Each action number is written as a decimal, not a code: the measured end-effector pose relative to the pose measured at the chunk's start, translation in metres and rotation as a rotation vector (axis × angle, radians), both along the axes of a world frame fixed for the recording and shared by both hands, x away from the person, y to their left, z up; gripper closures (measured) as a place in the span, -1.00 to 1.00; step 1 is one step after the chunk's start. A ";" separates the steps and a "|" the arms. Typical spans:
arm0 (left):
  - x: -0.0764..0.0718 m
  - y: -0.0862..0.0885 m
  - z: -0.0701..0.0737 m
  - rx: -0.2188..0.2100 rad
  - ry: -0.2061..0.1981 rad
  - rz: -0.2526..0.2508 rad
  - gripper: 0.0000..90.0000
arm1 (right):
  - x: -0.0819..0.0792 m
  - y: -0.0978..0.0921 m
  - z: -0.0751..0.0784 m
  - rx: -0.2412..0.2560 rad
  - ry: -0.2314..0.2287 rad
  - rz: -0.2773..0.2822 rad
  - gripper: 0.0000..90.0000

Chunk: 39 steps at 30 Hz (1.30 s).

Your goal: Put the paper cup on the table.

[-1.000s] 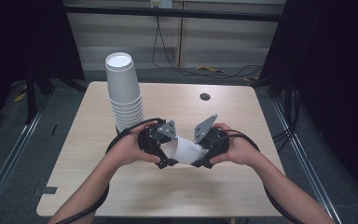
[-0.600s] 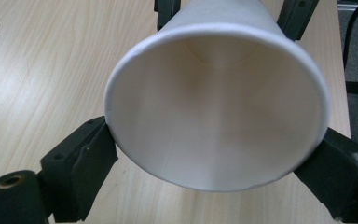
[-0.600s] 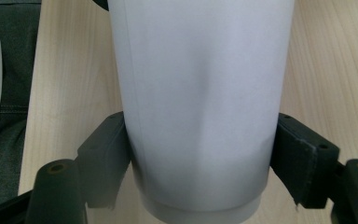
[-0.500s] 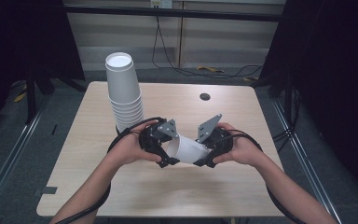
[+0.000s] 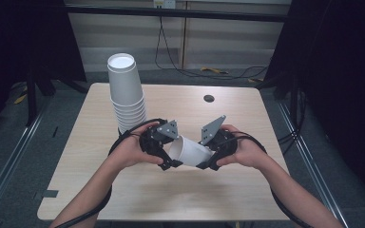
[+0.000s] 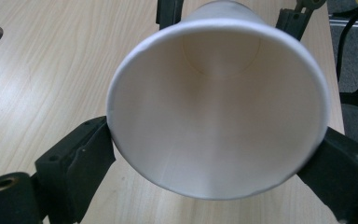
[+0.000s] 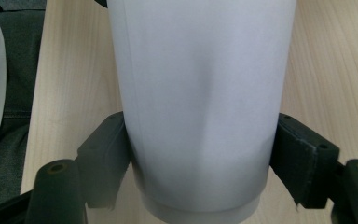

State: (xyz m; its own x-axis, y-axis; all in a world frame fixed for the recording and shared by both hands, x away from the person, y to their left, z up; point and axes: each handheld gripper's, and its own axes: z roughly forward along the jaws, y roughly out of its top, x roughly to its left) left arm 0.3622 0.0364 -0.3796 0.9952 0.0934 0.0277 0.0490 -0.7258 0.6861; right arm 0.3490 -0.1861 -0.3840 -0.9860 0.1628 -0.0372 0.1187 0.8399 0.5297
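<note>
Here — left claw [image 6: 214, 154] clamps paper cup [image 6: 214, 107] | right claw [image 7: 200, 158] clamps its base — rim hidden

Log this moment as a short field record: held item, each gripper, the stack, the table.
held item: white paper cup, lying on its side above the table, between both grippers
left gripper: jaws closed on the cup's rim end; the left gripper view looks into the open mouth
right gripper: jaws closed on the cup's base end
stack: inverted white cups, upright at the table's back left, apart from the held cup
table: light wood, with a dark round hole near its far edge
</note>
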 end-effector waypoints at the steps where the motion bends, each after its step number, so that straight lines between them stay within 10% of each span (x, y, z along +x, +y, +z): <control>1: 0.000 0.000 0.000 -0.004 -0.002 0.003 -0.82 | 0.000 0.000 0.000 0.001 -0.002 0.000 -0.43; 39: 0.001 0.002 0.006 -0.102 0.008 0.041 -0.75 | 0.003 0.003 -0.009 0.043 0.004 -0.049 -0.44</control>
State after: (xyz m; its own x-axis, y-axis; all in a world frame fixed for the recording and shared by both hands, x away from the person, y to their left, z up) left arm 0.3635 0.0386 -0.3732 0.9907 0.1356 0.0084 0.0826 -0.6499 0.7555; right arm 0.3516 -0.1830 -0.3930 -0.9769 0.2120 -0.0257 0.1609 0.8097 0.5644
